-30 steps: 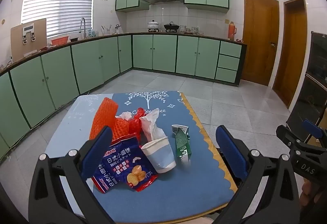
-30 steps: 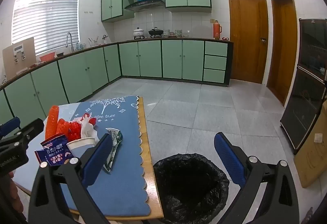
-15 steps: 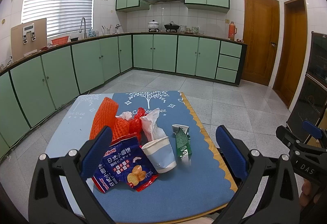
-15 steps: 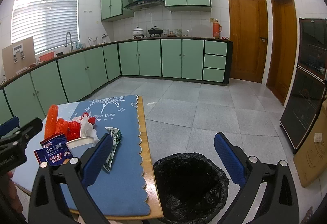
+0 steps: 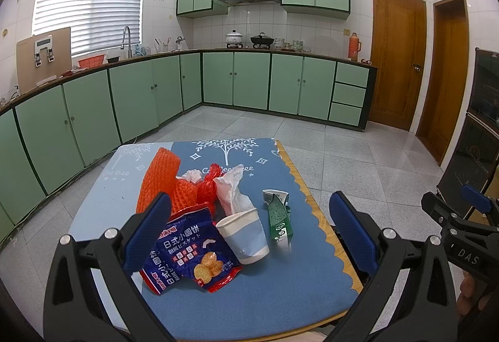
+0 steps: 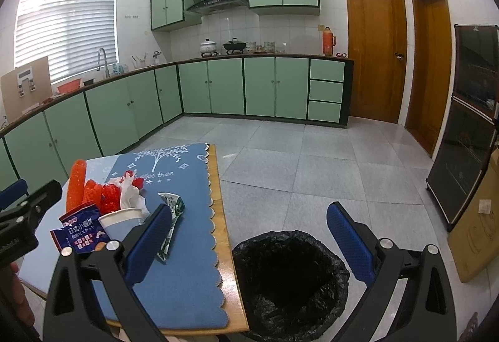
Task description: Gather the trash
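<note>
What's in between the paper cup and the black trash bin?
In the right wrist view, the green wrapper lies on the blue mat between the paper cup and the trash bin, then the table's wooden edge.

The tablecloth is blue, printed with white trees, diamonds and lettering, its scalloped edge over a wooden table rim. The snack packet is dark blue with red borders, white script and golden biscuits. The paper cup is pale blue and white. The wrapper looks green with white, though blurred. The foam netting is orange-red. The bin liner is black.
</note>
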`<state>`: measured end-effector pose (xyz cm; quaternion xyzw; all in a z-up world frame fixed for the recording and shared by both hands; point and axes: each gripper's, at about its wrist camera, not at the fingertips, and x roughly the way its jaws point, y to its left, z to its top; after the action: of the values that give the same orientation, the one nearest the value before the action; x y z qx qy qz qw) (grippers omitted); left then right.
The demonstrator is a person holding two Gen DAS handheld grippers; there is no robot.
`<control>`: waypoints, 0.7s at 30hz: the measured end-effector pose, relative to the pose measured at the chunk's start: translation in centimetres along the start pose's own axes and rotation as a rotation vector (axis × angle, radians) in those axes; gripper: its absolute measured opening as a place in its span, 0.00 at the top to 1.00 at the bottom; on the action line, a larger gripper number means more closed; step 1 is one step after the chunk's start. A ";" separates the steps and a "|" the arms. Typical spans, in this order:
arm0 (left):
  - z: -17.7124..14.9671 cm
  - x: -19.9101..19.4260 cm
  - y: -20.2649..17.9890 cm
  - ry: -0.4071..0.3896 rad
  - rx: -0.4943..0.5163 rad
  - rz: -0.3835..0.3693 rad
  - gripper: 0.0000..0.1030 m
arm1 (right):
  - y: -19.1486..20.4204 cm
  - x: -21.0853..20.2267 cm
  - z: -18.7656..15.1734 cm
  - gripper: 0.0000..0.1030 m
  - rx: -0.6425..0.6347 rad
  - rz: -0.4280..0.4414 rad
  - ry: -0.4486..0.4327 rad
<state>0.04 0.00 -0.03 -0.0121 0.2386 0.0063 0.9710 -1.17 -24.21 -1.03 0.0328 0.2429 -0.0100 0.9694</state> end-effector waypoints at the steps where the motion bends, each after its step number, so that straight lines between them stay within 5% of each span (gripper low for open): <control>1: 0.0 0.0 0.0 -0.001 -0.001 -0.001 0.05 | -0.1 0.0 0.1 0.06 0.001 0.000 0.002; 21: 0.0 0.0 0.0 0.000 0.000 0.000 0.05 | -0.3 0.1 0.2 0.06 0.003 0.001 0.006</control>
<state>0.06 0.00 -0.02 -0.0122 0.2388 0.0065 0.9710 -1.04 -24.49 -0.90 0.0342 0.2456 -0.0099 0.9687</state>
